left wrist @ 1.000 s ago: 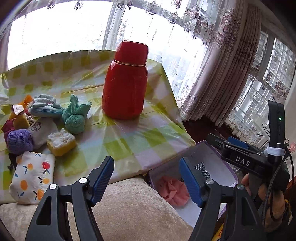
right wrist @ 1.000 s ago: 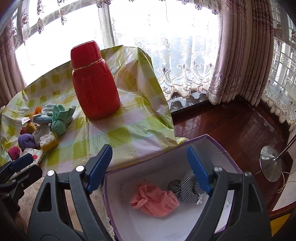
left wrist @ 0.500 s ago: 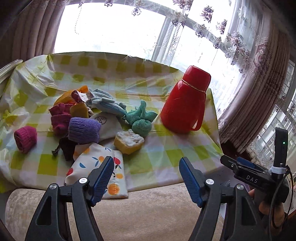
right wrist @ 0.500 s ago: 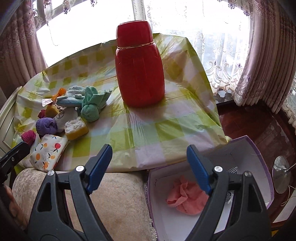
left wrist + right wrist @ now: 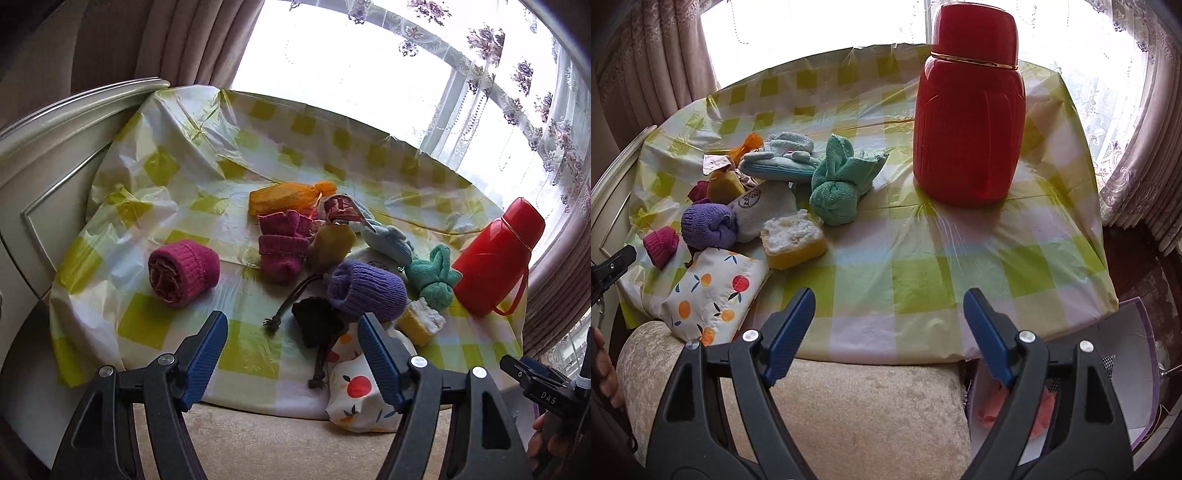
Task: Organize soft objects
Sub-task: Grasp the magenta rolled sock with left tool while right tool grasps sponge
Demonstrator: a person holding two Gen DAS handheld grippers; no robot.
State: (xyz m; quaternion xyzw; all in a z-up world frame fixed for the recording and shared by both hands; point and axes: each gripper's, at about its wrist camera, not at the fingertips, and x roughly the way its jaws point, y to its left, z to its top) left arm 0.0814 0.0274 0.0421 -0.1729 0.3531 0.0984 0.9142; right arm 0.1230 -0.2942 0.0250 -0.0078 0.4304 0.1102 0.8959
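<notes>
Both pairs of fingers, left gripper [image 5: 291, 347] and right gripper [image 5: 888, 325], gape empty. Soft items pile [image 5: 746, 206] crowds the checked cloth's [image 5: 923, 266] left edge; the box [image 5: 1123, 369] off its right corner holds a pink cloth [image 5: 1041, 410].

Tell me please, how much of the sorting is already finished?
Little is done: only a pink cloth and a checked item lie in the box. Nothing is in hand: the left tool and right tool are open and empty. The purple roll, green towel and the other soft things remain on the table.
</notes>
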